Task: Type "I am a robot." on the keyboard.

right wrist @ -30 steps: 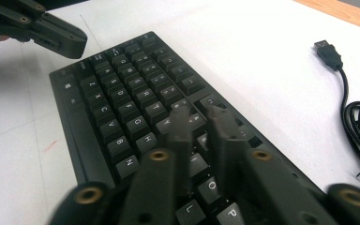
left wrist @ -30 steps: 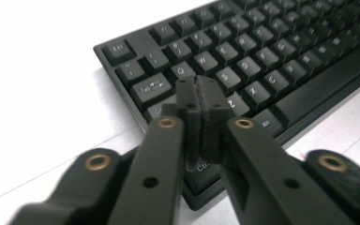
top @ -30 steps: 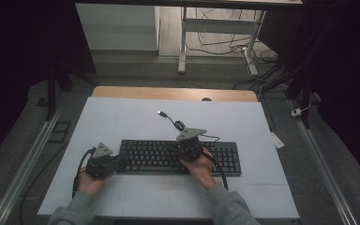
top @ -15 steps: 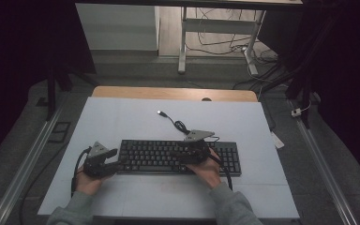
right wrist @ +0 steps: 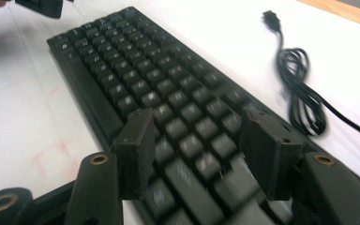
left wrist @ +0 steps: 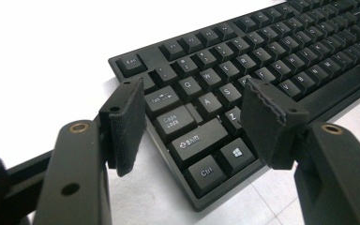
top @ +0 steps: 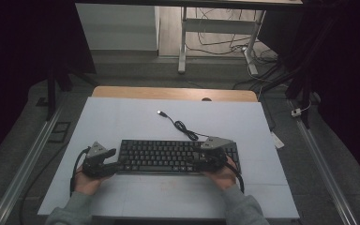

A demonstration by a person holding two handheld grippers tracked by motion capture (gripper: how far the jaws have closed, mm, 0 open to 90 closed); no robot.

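Keyboard (top: 178,156) is seen lying flat across the near half of the white table (top: 122,117), flanked at its ends by the left gripper (left wrist: 192,117) and right gripper (right wrist: 201,145), whose jaws, just opened, are spread with nothing pinched.

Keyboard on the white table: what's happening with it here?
A person holds a gripper in each hand at the two ends of a black keyboard on the white table. The left gripper sits at the Ctrl and Shift corner, the right gripper over the other end. Both sets of jaws have just been opening and now stand apart with only keys beneath them, nothing pinched. The keyboard's cable lies loosely coiled behind it, its plug free on the table.
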